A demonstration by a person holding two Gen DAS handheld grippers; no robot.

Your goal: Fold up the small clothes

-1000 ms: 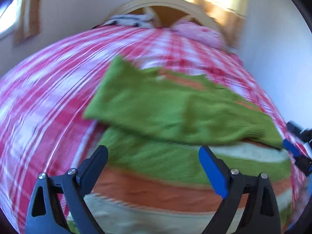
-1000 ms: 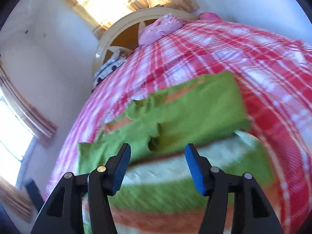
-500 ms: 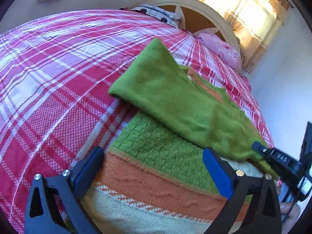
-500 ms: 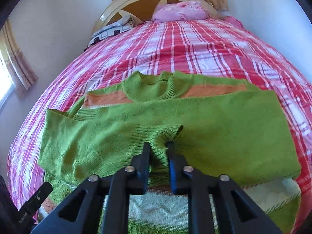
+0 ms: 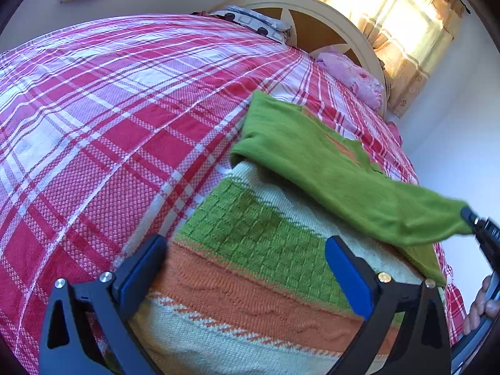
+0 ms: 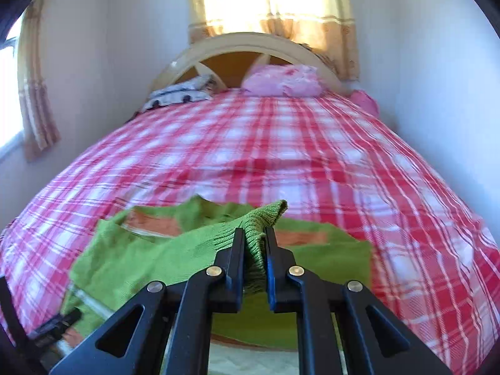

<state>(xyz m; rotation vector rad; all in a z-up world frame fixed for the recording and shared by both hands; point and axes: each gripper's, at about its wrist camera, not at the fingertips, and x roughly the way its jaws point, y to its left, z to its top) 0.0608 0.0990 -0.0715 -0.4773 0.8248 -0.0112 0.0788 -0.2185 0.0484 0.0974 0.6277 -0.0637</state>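
Observation:
A small knitted sweater (image 5: 259, 250) with green, orange and cream stripes lies flat on the bed. Its green sleeve (image 5: 328, 168) is folded across the body. My left gripper (image 5: 247, 268) is open and empty just above the sweater's lower body. My right gripper (image 6: 254, 240) is shut on the ribbed cuff (image 6: 265, 218) of the green sleeve and holds it lifted above the sweater (image 6: 140, 250). The right gripper also shows at the right edge of the left wrist view (image 5: 478, 228), with the sleeve stretched up to it.
The bed has a red and white plaid cover (image 5: 93, 109). A cream headboard (image 6: 250, 47), a pink pillow (image 6: 281, 81) and a patterned pillow (image 6: 181, 93) are at the far end. White walls and curtained windows surround the bed.
My right gripper closed on the sleeve cuff and lifted it up and to the right. The left gripper stayed open and shifted over the lower body.

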